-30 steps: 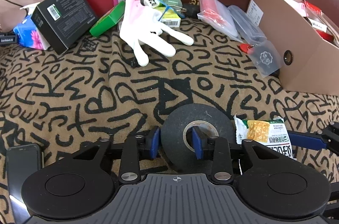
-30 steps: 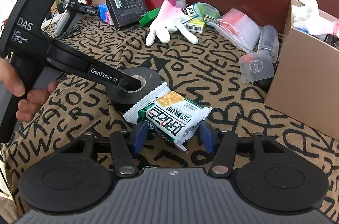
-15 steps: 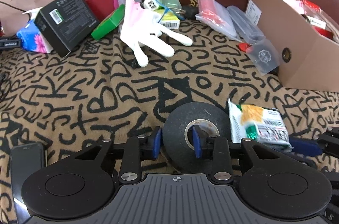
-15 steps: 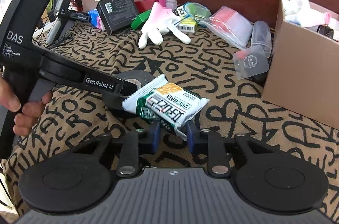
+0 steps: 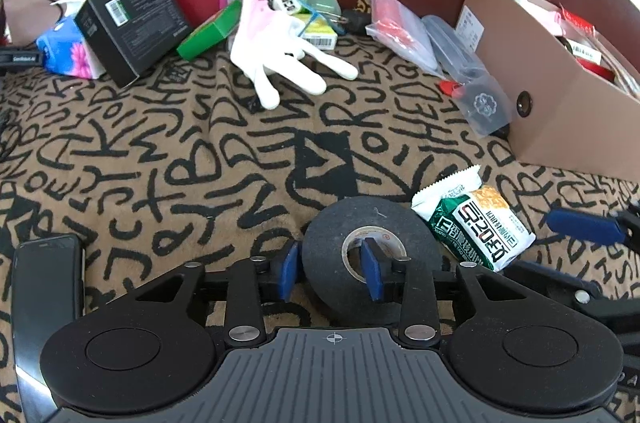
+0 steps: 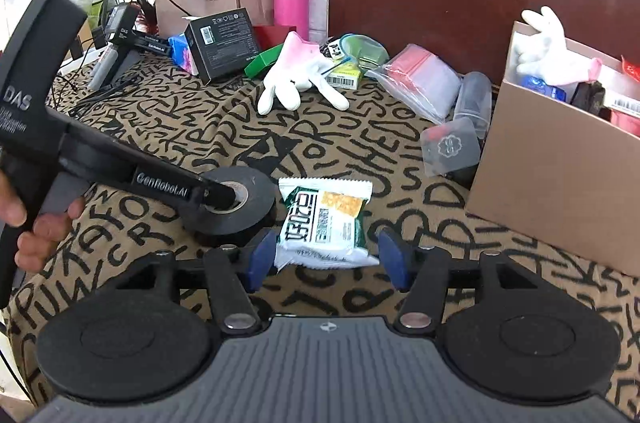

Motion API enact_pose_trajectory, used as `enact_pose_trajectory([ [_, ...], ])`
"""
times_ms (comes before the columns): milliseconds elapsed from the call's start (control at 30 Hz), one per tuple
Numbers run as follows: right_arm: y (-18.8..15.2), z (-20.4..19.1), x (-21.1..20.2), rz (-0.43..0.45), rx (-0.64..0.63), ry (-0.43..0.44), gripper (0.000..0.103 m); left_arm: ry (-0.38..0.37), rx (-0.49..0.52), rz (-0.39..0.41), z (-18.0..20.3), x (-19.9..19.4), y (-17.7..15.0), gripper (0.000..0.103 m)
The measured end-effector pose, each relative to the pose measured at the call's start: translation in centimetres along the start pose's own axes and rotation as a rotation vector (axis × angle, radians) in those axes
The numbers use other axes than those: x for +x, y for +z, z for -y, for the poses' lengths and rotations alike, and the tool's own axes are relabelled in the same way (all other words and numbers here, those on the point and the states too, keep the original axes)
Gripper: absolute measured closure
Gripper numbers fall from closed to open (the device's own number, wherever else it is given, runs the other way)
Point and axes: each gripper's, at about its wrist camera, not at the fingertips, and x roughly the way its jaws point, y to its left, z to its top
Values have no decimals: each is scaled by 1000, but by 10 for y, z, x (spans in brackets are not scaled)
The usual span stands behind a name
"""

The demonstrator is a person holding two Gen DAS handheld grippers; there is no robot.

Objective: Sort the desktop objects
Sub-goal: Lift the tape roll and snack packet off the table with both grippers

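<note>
- Both grippers sit low over the letter-patterned cloth (image 5: 168, 159), each lined up on its own item, so the step in hand reads as the grasp before carrying things to a container.
- The left gripper (image 5: 331, 273) straddles one wall of the black tape roll (image 5: 368, 247): its right finger is down in the core, its left finger just outside the rim at the roll's 9 o'clock. The jaws have just been opening; they stand part spread with the roll's wall between them, and I judge the pads are not pressing on it.
- The right gripper (image 6: 325, 259) has also just been opening. Its blue pads stand spread on either side of the green-and-white snack packet (image 6: 324, 223), a clear gap showing on the right side, so the packet lies loose on the cloth.
- In the right wrist view the packet lies just at 3 o'clock of the tape roll, nearly touching it, and the brown cardboard box (image 6: 560, 159), already holding a white glove and other items, stands well off at the packet's 2 o'clock.
- The next move, as I judge it, calls for each pair of jaws to close firmly, then lift clear before swinging toward the box.
- The packet is soft and slippery, so a pinch near its edge may slide off; a deeper reach looks wiser.
- More clutter waits at 12 o'clock: a white glove (image 5: 276, 51), a black carton (image 5: 132, 23) and plastic bags (image 5: 400, 27).
</note>
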Motion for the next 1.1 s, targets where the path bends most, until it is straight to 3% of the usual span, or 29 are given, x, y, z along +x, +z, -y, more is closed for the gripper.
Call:
enact_pose_trajectory([
  [100, 2, 1, 15, -21, 14, 12, 40, 3, 1, -8, 0, 5, 1, 52],
  [167, 2, 2, 23, -32, 37, 32, 39, 13, 8, -9, 1, 6, 3, 60],
  [300, -1, 1, 37, -60, 50, 27, 41, 3, 5, -10, 0, 8, 4, 51],
  [400, -4, 1, 39, -64, 46, 20, 44, 17, 34, -5, 4, 8, 3, 54],
  [467, -4, 1, 36, -66, 45, 20, 47, 39, 46, -5, 7, 8, 3, 67],
  [600, -7, 0, 28, -66, 57, 28, 48, 63, 47, -1, 11, 3, 1, 73],
  [1100, -16, 0, -34, 37, 59, 9, 48, 45, 92, 58, 48, -46, -10, 75],
])
